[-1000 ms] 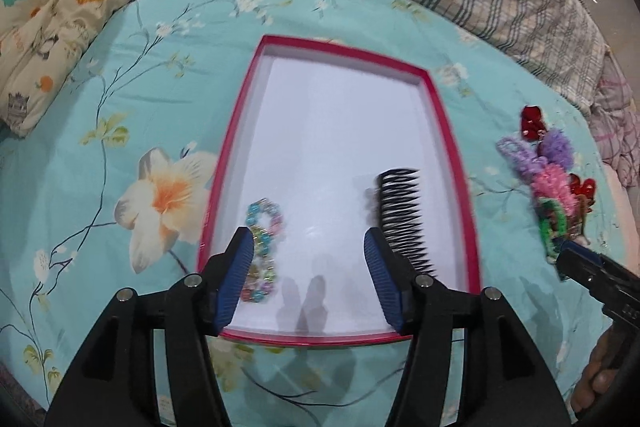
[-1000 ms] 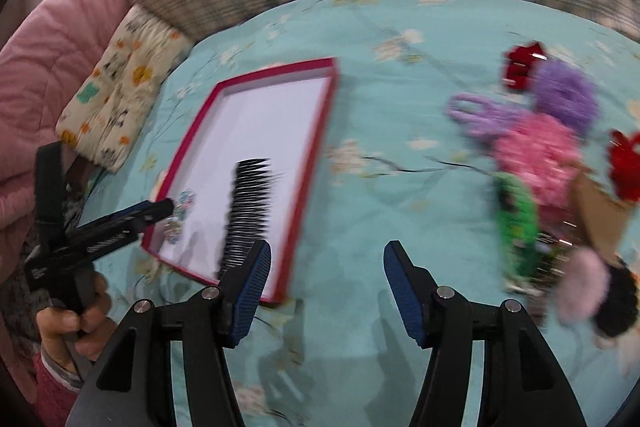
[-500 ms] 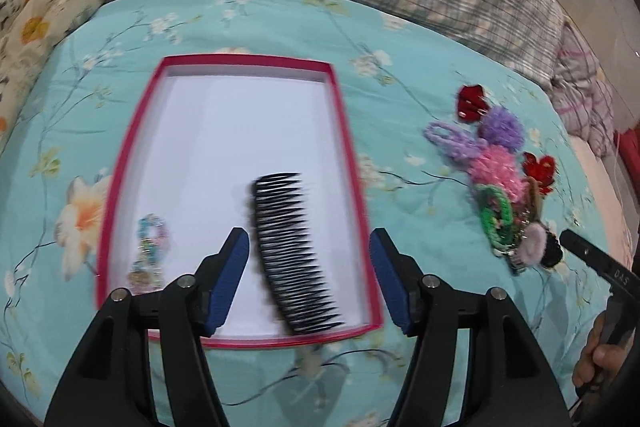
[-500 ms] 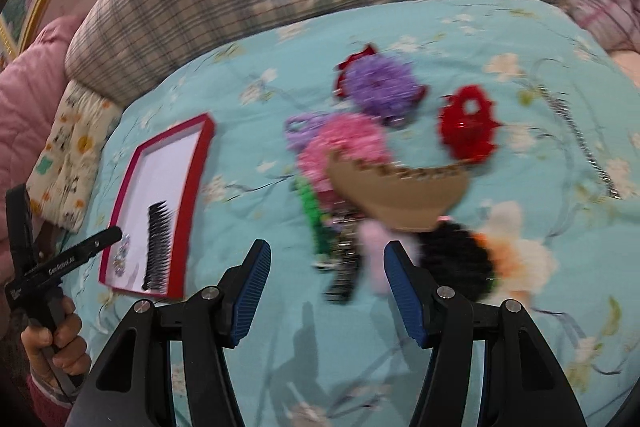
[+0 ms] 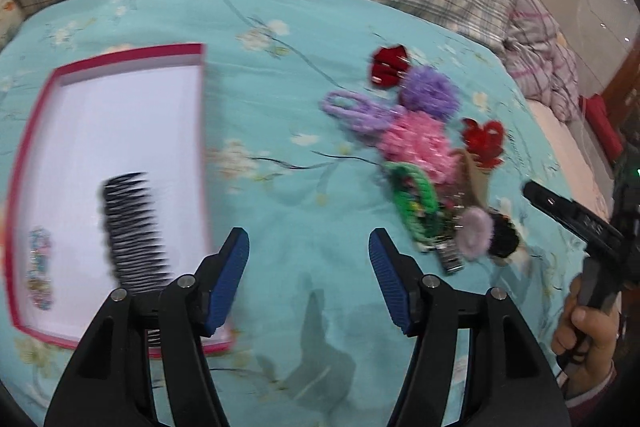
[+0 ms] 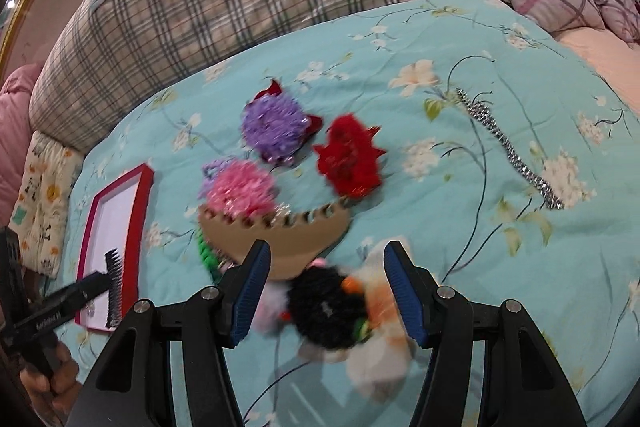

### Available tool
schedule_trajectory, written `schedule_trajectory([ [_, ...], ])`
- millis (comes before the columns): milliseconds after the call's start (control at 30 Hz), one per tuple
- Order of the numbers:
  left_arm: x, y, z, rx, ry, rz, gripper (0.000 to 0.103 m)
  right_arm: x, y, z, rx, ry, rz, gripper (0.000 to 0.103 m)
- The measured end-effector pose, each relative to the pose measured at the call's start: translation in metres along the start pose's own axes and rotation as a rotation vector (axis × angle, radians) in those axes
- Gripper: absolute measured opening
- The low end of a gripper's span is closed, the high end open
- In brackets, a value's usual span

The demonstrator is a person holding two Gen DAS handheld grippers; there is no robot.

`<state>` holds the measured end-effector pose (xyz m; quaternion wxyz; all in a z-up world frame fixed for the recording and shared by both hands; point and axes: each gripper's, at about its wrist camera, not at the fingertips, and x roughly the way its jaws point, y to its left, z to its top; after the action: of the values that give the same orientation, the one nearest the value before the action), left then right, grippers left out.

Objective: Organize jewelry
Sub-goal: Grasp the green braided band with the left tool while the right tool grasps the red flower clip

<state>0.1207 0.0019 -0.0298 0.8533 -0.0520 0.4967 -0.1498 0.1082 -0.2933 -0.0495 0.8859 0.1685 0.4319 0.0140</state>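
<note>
Over the bed's near side, my right gripper (image 6: pixel 324 287) hangs wide open straddling the black scrunchie (image 6: pixel 326 311) to bracket it for pickup, left gripper (image 5: pixel 308 277) open and empty beside the red tray (image 5: pixel 200 99) holding the comb (image 5: pixel 134 231).

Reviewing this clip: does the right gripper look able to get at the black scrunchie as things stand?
Probably yes. The right gripper is open, and the black scrunchie lies right between its fingers with nothing on top. A pink pompom beside it might get caught too.
</note>
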Motion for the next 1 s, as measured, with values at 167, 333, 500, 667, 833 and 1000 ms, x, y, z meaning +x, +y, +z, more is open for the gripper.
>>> schedule_trajectory([
  [167,0.021,-0.028,0.003,0.015,0.028,-0.076,0.062,0.013,-0.010,0.018,0.007,-0.009,0.006,0.061],
  [333,0.043,-0.044,0.004,0.011,0.071,-0.141,0.062,0.033,-0.015,0.036,0.002,-0.012,0.006,0.061],
  [500,0.063,-0.059,0.005,0.006,0.110,-0.207,0.062,0.054,-0.027,0.048,0.022,0.004,0.007,0.060],
  [667,0.078,-0.069,0.005,0.025,0.114,-0.193,0.061,0.068,-0.035,0.052,0.044,0.022,0.033,0.037],
  [833,0.085,-0.060,0.003,0.038,0.111,-0.181,0.011,0.065,-0.031,0.053,0.023,0.011,0.031,0.015],
  [1000,0.073,-0.048,0.001,0.045,0.074,-0.157,0.008,0.049,-0.030,0.051,0.033,-0.022,0.042,0.014],
])
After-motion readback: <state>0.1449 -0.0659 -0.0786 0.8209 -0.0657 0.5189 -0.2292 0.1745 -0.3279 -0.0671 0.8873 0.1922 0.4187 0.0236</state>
